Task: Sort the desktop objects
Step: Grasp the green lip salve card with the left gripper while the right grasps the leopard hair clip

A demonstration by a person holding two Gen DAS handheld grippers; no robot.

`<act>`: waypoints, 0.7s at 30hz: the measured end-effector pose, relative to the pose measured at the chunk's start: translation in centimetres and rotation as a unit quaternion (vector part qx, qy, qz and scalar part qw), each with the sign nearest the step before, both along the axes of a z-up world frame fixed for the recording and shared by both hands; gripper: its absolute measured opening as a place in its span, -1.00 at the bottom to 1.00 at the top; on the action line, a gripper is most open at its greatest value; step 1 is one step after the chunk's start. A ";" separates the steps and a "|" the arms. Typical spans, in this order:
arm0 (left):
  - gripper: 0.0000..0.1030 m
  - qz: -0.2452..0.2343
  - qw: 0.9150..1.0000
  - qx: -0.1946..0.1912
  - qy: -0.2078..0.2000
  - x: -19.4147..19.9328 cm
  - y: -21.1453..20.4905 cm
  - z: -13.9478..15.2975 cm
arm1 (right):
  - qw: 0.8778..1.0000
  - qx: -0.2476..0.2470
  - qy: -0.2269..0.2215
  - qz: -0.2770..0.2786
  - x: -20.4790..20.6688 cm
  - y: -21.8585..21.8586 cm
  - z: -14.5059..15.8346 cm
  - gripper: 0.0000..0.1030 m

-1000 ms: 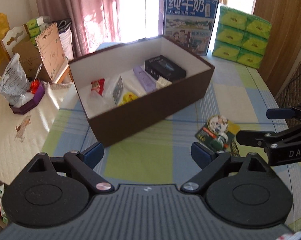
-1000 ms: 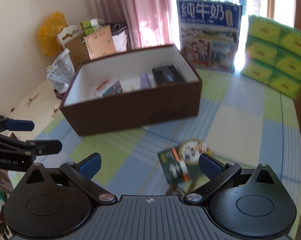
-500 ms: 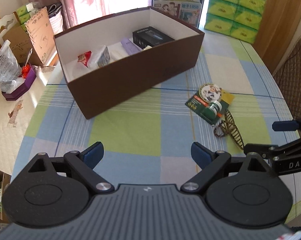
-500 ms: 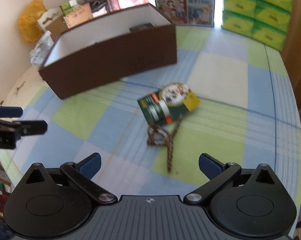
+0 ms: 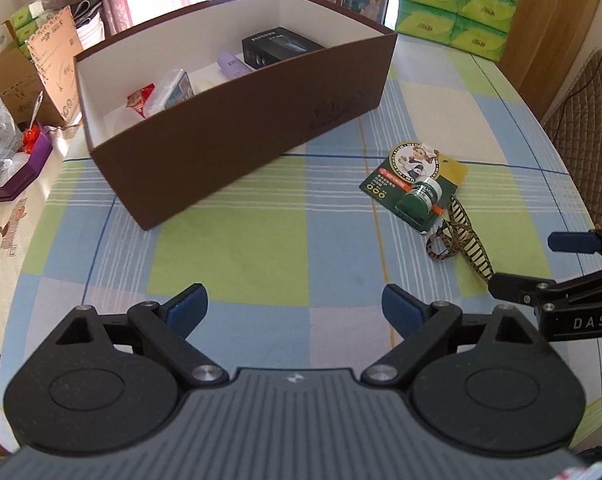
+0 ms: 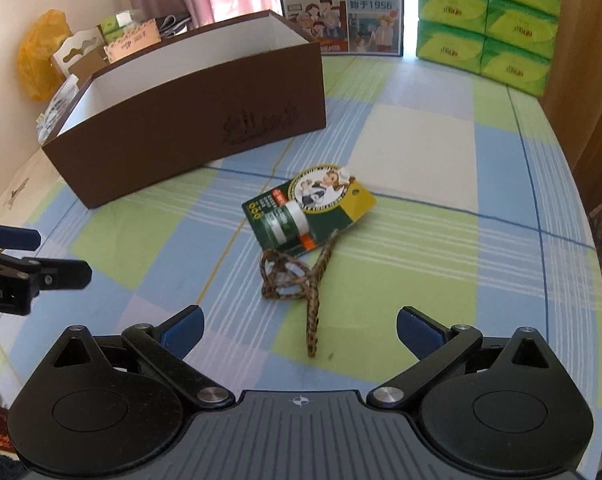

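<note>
A brown box (image 5: 237,128) (image 6: 189,128) with a white inside stands on the checked tablecloth and holds a black case (image 5: 281,46), a purple tube (image 5: 232,64) and small packets. In front of it lie a green blister card with a small jar (image 5: 415,188) (image 6: 307,210) and a patterned ribbon (image 5: 461,242) (image 6: 301,280). My left gripper (image 5: 297,310) is open over bare cloth, left of the card. My right gripper (image 6: 299,328) is open just short of the ribbon's near end, nothing between its fingers.
A milk carton box (image 6: 341,4) and stacked green tissue packs (image 6: 489,20) stand at the table's far edge. Cardboard, bags and a purple tray (image 5: 17,168) crowd a side surface on the left. A chair (image 5: 585,120) is at the right.
Both grippers have sunk toward the table and tipped downward. The card and ribbon, once partly behind the right fingers, now lie in full view ahead. Jaws stayed wide.
</note>
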State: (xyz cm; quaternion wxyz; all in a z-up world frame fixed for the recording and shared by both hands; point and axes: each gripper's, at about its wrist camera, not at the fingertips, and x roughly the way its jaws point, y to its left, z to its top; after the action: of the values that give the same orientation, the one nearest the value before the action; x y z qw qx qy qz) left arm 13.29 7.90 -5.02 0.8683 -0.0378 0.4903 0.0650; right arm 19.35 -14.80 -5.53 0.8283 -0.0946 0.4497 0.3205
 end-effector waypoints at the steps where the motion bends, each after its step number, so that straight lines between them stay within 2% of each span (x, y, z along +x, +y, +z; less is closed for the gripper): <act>1: 0.79 0.000 1.000 0.001 0.002 0.2 0.1 -0.3 | 1.000 0.000 -0.005 0.002 0.1 0.2 -0.1 0.90; 3: 0.79 -0.002 1.000 0.005 0.005 0.7 0.2 -0.7 | 1.000 -0.001 -0.014 0.008 0.2 0.7 -0.5 0.61; 6: 0.79 -0.006 1.000 0.007 0.008 1.6 0.5 -1.4 | 1.000 -0.003 -0.013 0.011 0.6 1.4 -1.3 0.42; 16: 0.78 -0.028 0.999 0.006 0.016 4.1 1.2 -2.9 | 1.000 -0.013 0.000 -0.004 2.5 2.9 -3.6 0.12; 17: 0.78 -0.031 0.999 0.006 0.017 4.3 1.3 -3.0 | 1.000 -0.013 0.000 -0.006 2.6 3.0 -3.7 0.07; 20: 0.78 -0.044 0.999 0.004 0.018 4.9 1.3 -3.3 | 1.000 -0.012 0.002 -0.007 2.7 3.0 -4.0 -0.28; 21: 0.77 -0.051 0.999 0.003 0.018 5.2 1.2 -3.4 | 1.000 -0.014 0.001 -0.008 2.6 2.9 -4.0 -0.31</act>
State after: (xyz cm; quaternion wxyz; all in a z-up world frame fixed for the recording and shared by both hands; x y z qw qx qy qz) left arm 18.46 9.15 -8.41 0.8615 -0.0093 0.5072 0.0230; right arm 21.96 -11.94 -9.52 0.8291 -0.1023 0.4554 0.3079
